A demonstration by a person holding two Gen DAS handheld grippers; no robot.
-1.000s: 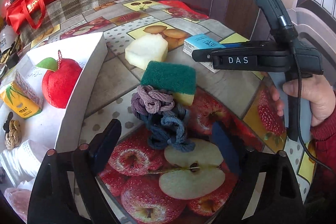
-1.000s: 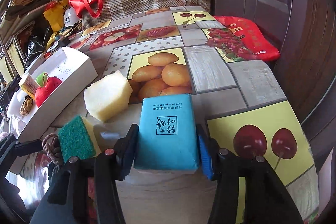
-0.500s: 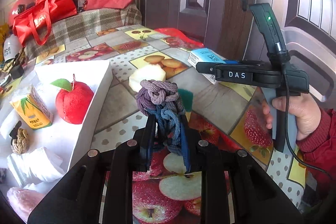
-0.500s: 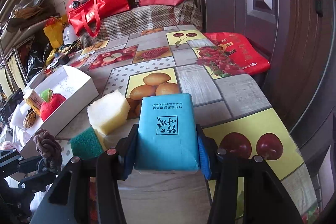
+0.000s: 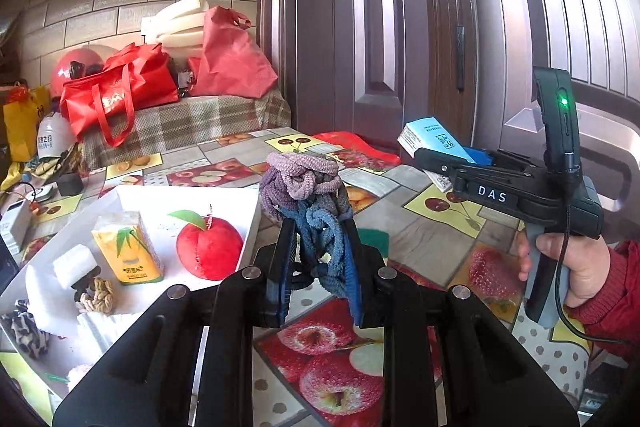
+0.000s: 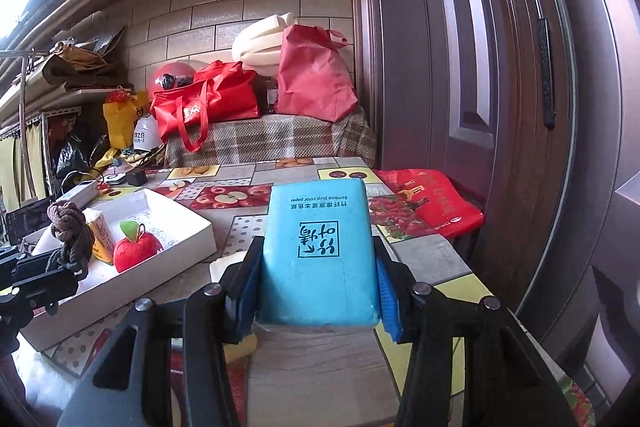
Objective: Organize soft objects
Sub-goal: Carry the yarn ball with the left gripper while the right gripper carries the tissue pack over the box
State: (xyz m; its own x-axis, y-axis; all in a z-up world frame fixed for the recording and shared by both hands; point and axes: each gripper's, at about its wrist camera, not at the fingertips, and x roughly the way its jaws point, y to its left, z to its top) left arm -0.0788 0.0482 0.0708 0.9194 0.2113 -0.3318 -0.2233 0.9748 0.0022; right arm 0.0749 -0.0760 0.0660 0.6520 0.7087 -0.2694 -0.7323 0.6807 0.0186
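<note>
**A:** Knotted cord bundle [image 5: 308, 203] pinched tight in the left gripper [image 5: 318, 259], lifted off the table [image 5: 432, 239], purple loops poking up above the jaws. Blue tissue pack [image 6: 318, 251] clamped between the pads of the right gripper [image 6: 316, 287], also airborne.

**B:** So halfway-ish? Already parked in the white box [image 5: 250, 223], down-left of the left jaws: red plush apple [image 5: 208, 247], yellow tissue pack [image 5: 128, 251], a small rope knot [image 5: 98, 297], some white bits (hard to name).

**A:** Yep. Left to do, by the look of it: carry both held things over and drop them in. Then the green sponge [image 5: 376, 237], peeking out just right of the left jaws, plus a pale sponge [image 6: 228, 265] half hidden behind the right gripper's left finger.
</note>
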